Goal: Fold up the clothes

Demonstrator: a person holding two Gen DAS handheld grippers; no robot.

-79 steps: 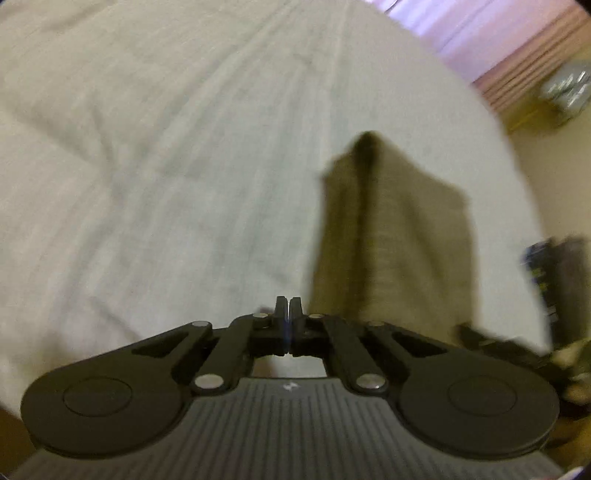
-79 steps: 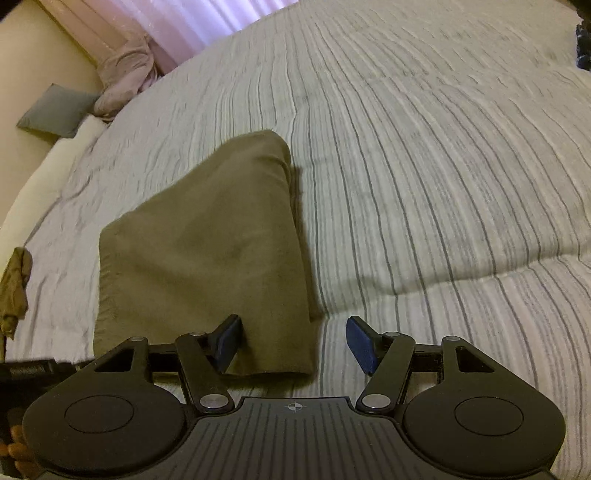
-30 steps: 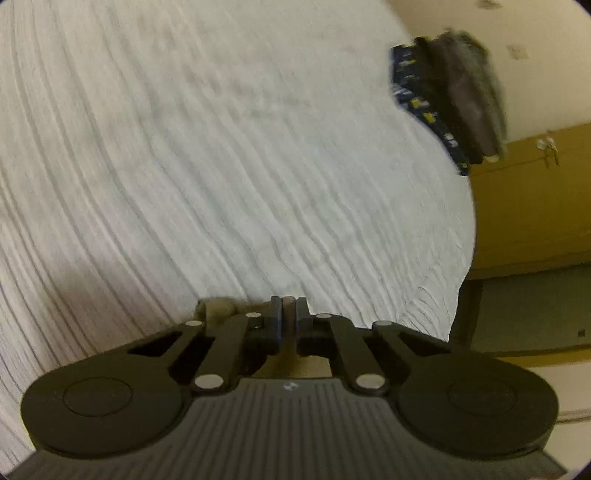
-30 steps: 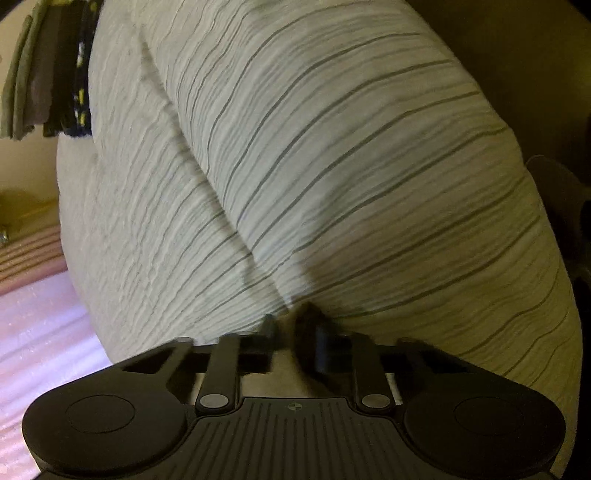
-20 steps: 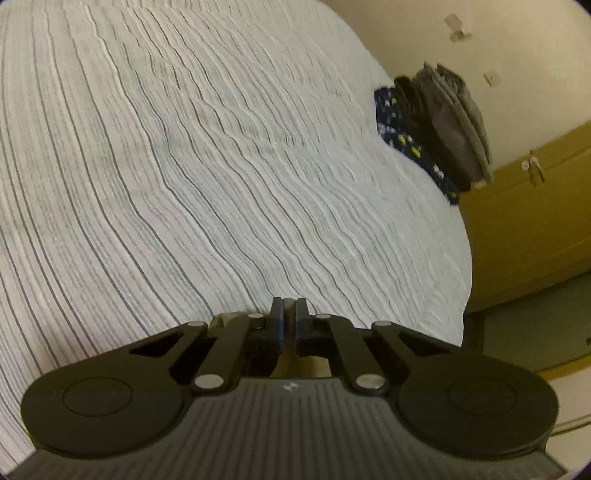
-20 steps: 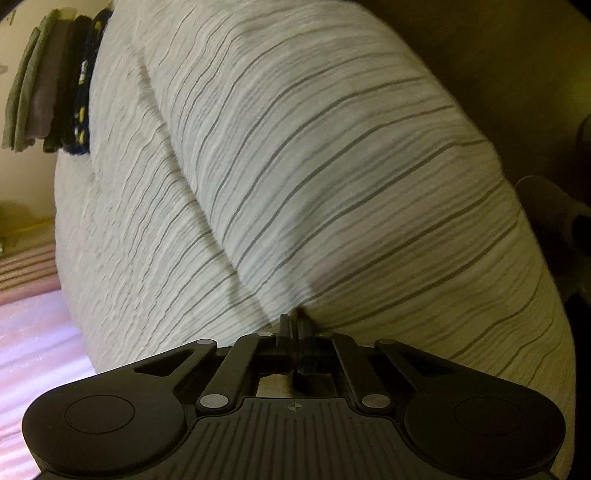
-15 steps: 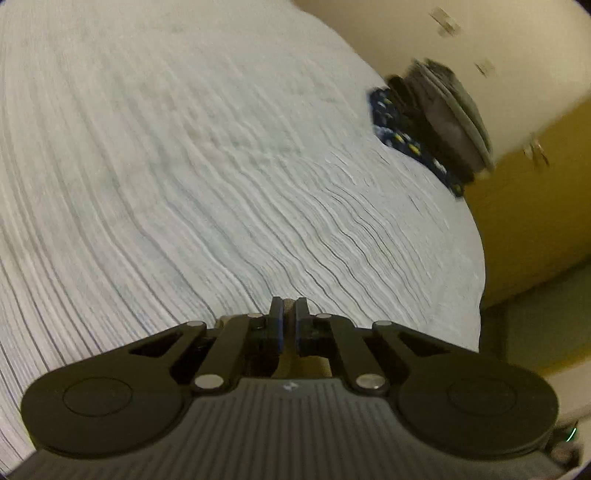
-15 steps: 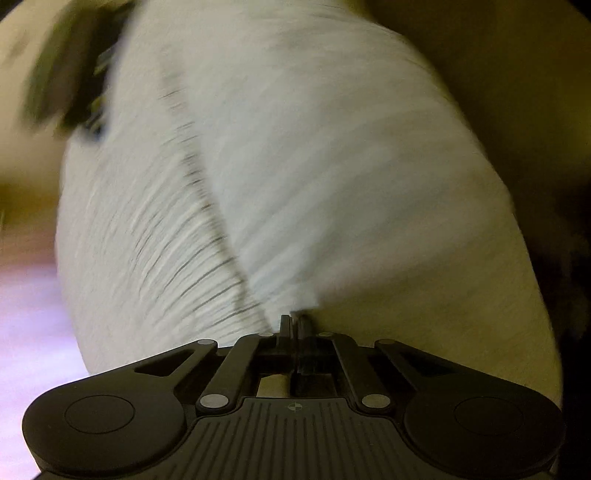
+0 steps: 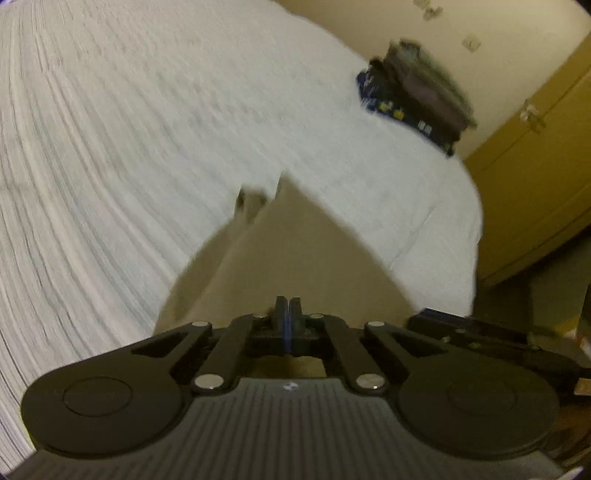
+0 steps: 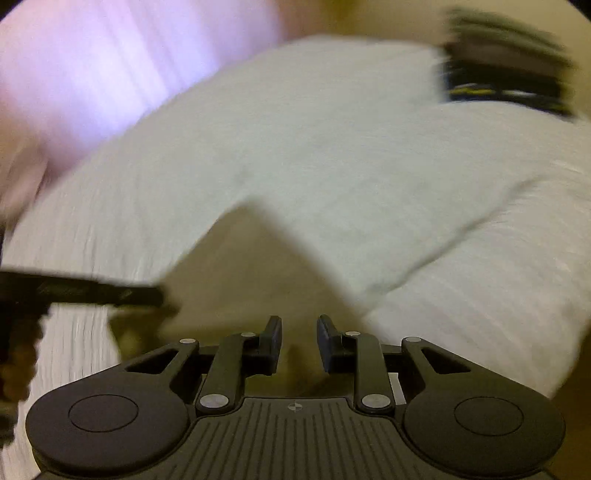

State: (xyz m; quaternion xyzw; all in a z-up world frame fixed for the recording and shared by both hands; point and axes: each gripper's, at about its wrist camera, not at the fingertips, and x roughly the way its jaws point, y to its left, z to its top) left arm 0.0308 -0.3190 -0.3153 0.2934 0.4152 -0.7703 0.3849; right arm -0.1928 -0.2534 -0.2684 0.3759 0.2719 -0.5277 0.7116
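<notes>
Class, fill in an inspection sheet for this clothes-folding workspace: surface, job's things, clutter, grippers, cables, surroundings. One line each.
Surface: striped white bedcover, blurred by motion.
Job's things: olive-tan garment spread in front of both grippers; stack of folded clothes at the bed's far corner.
Clutter: nothing seen.
Grippers: left gripper has fingers together, apparently pinching the garment edge; right gripper has fingers apart over the garment.
Cables: nothing seen.
Surroundings: wooden cabinet, cream wall, bright curtain.
</notes>
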